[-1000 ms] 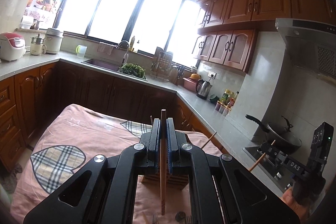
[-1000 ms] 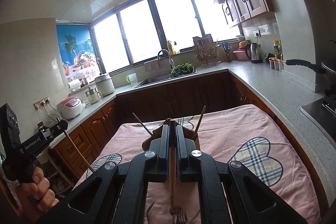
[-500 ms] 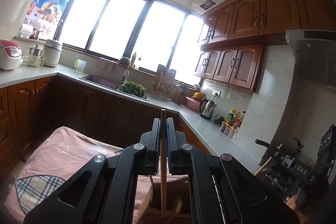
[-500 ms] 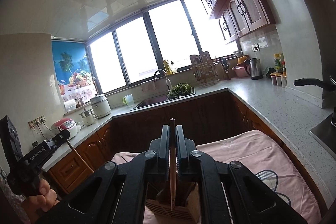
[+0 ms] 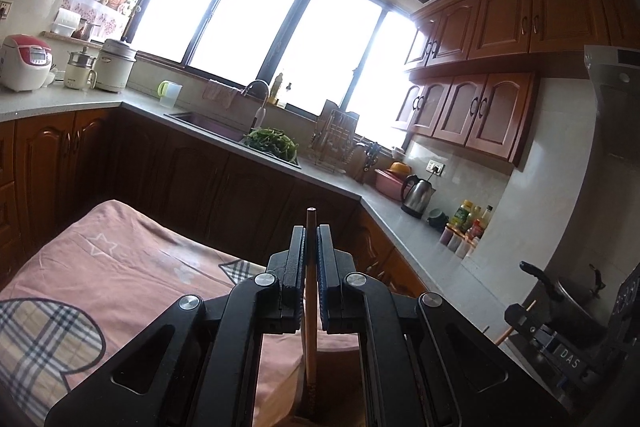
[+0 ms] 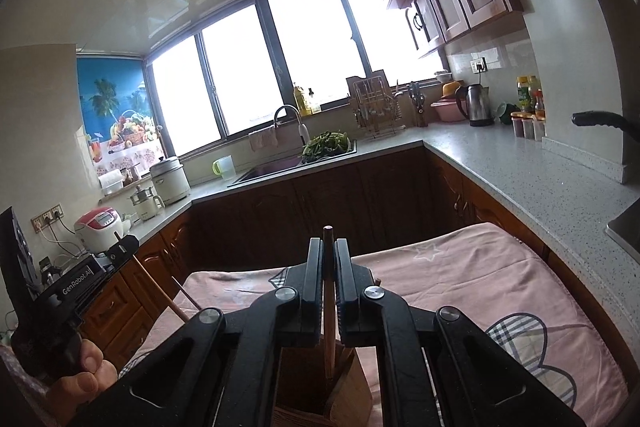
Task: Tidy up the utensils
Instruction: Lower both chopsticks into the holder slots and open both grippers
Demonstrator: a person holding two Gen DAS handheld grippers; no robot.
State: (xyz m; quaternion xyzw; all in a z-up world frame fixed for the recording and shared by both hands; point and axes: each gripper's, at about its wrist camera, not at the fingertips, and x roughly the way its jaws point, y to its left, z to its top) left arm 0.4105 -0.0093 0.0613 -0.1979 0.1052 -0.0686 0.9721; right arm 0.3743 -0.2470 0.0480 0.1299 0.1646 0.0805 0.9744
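The left tongs (image 5: 311, 259) are pressed together on a pale wooden chopstick (image 5: 310, 311) that stands upright between the pads, its top end poking just above the fingertips and its lower end reaching down toward the wooden utensil holder (image 5: 332, 417) at the near bottom edge of the view. The right tongs (image 6: 328, 267) likewise pinch a darker wooden chopstick (image 6: 329, 319), held nearly upright, with its lower tip down inside the open compartment of the wooden utensil holder (image 6: 320, 387). That holder stands on the desk, which is covered by a pink cloth (image 6: 460, 279) printed with plaid hearts and a star outline. In the right wrist view the left tongs appear at the near left, gripped by a hand (image 6: 80, 379), the pale chopstick slanting down from them. Farther off, a grey kitchen counter (image 6: 520, 167) runs around the room under a wide window, with a sink (image 6: 272, 167), leafy greens (image 6: 326, 143), a steel kettle (image 6: 476, 105) and a rice cooker (image 6: 98, 227) on it.
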